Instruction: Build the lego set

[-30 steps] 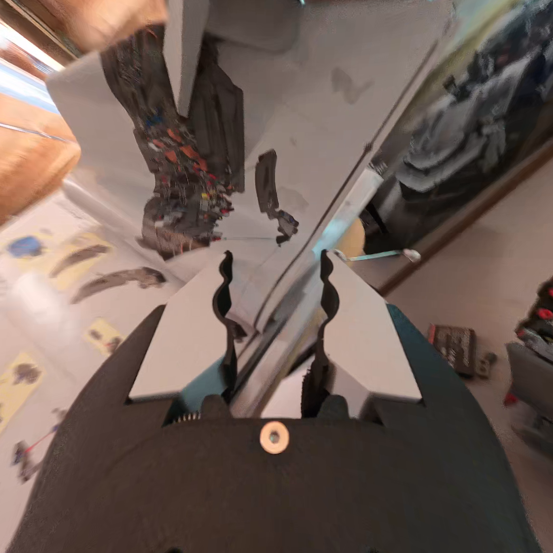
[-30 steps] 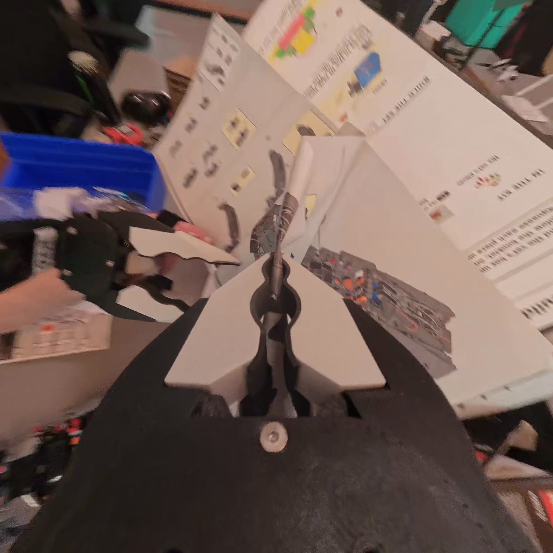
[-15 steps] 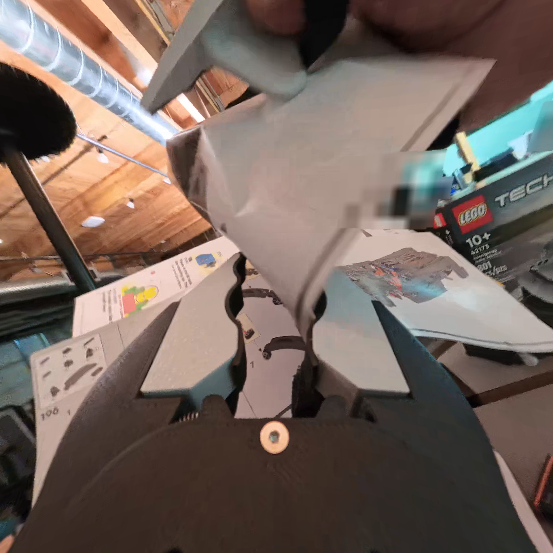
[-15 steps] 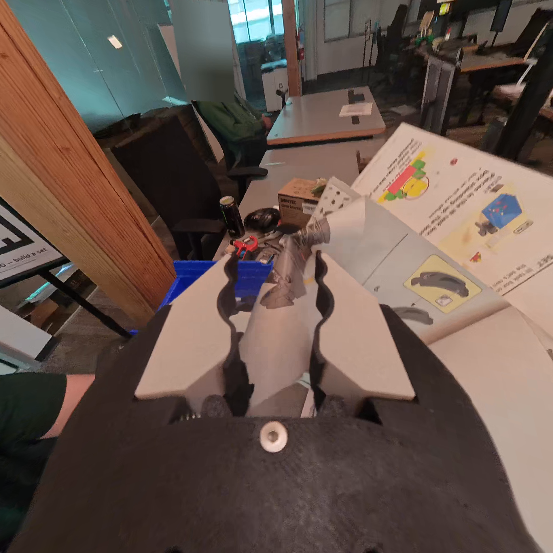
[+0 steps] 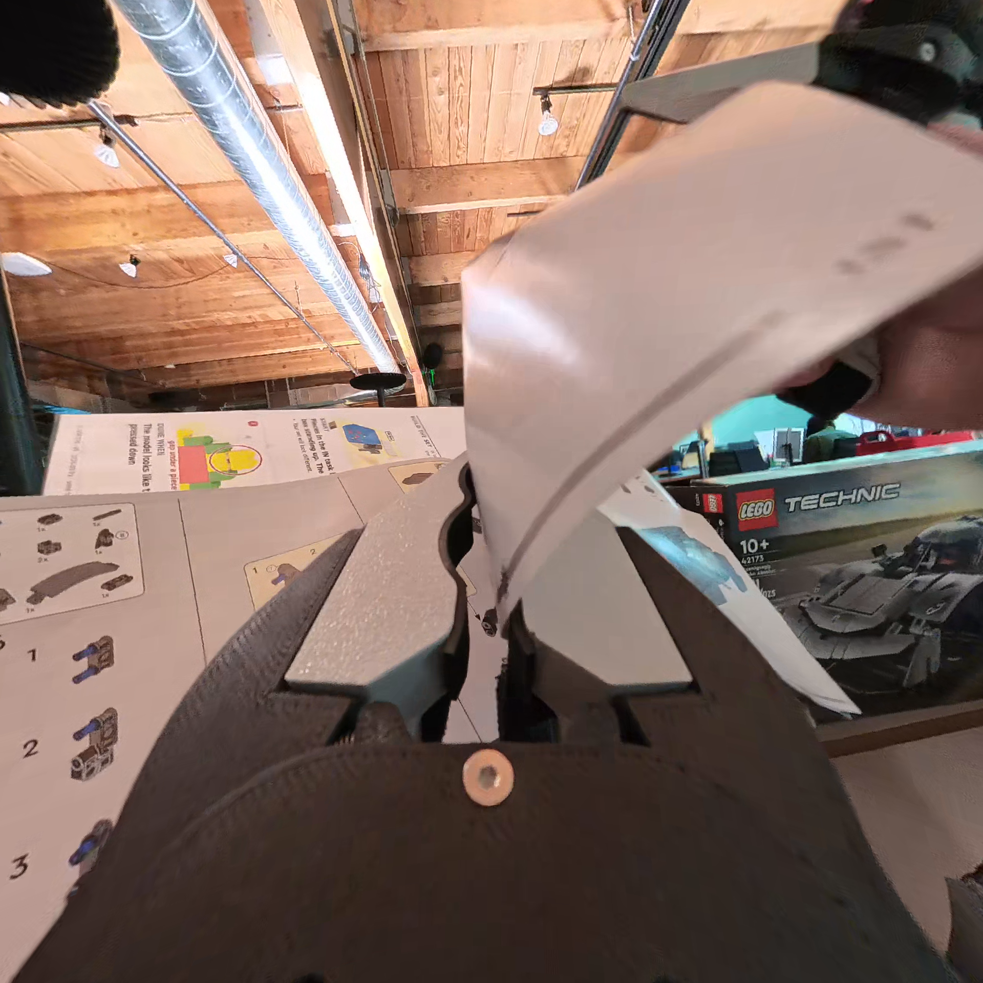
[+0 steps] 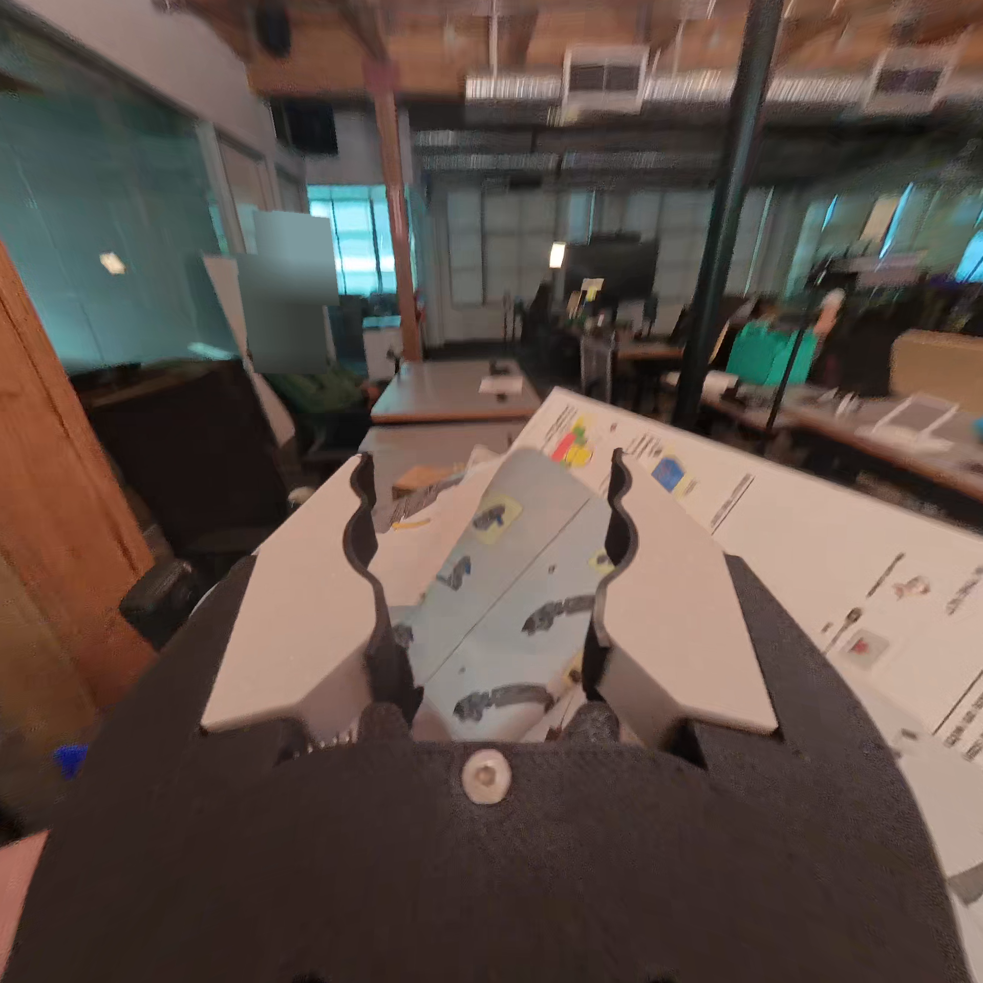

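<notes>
The grey instruction booklet (image 5: 106, 611) lies open under my left gripper (image 5: 486, 478). One of its pages (image 5: 665, 319) curls up from the right and its lower edge runs down between the left jaws, against the right finger. The left jaws stand close together with a narrow gap showing beside the page. My right gripper (image 6: 489, 468) is wide open and empty above the open booklet (image 6: 505, 585). It also shows in the left wrist view (image 5: 904, 53) at the top right above the curled page, with a hand (image 5: 931, 346) below it.
The dark Lego set box (image 5: 851, 558) stands on the table to the right. A large white sheet with coloured pictures (image 5: 239, 452) lies behind the booklet and shows in the right wrist view (image 6: 798, 532). A wooden post (image 6: 53, 478) and a dark chair (image 6: 186, 452) are at the left. The tips of one gripper are about 12 centimeters away from the tips of the other.
My right gripper has opened wide and let go of the booklet page. My left jaws have drawn closer together around the page's edge. Both views have tilted upward.
</notes>
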Demonstrator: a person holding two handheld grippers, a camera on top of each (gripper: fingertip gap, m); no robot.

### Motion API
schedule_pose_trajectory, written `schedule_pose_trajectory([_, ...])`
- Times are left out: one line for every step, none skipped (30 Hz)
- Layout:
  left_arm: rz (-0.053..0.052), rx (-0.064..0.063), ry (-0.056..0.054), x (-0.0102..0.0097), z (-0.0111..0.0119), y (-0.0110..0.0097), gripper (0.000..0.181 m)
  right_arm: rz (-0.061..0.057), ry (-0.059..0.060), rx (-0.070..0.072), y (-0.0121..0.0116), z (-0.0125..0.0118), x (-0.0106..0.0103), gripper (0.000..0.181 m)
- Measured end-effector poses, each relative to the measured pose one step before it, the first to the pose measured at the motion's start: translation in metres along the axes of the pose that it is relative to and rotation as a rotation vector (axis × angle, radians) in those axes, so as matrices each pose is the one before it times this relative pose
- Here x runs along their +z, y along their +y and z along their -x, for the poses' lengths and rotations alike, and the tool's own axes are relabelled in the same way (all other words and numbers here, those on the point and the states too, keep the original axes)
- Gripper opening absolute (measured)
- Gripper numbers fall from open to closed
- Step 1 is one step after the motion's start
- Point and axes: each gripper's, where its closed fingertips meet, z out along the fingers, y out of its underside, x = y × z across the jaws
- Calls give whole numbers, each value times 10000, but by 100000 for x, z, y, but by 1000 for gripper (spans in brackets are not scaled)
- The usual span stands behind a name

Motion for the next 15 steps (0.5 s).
schedule_pose_trajectory([-110,-290,-118,-34,364,-224,2,-764,228,-244,-1096,-184,-718,88])
schedule_pose_trajectory([-177,-497,-161,-103,584,-438,2,-443,86,-73,-676,-121,-489,91])
schedule_pose_trajectory([-318,-585,-153,-231,716,-777,3,-105,79,135,-137,-259,-240,91])
schedule_pose_trajectory([-200,-538,-243,-245,935,-715,5,10,8,133,177,-197,-88,89])
schedule_pose_trajectory([-78,-325,-344,-240,1035,-593,3,161,-3,50,544,-183,82,88])
schedule_pose_trajectory([-71,-122,-345,-267,955,-620,2,329,-27,13,923,-166,268,85])
schedule_pose_trajectory([-71,-11,-340,-270,882,-650,1,384,-70,25,1120,-63,411,81])
schedule_pose_trajectory([5,40,-331,-218,821,-553,1,389,-148,-13,1219,135,548,78])
schedule_pose_trajectory([24,8,-289,-168,716,-483,0,476,-119,-102,1356,203,693,77])
schedule_pose_trajectory([-152,-23,-227,-231,588,-686,0,524,34,-204,1425,103,790,73])
schedule_pose_trajectory([-78,-4,-141,-156,401,-512,0,533,12,-291,1395,238,879,64])
schedule_pose_trajectory([124,66,-76,-6,246,-121,0,613,-162,-281,1450,557,1035,55])
schedule_pose_trajectory([11,74,-150,-64,287,-205,0,648,-126,-258,1444,567,1214,51])
schedule_pose_trajectory([-127,26,-215,-136,365,-382,0,619,80,-362,1363,366,1363,48])
schedule_pose_trajectory([-80,89,-229,-133,368,-456,6,632,240,-510,1320,206,1425,46])
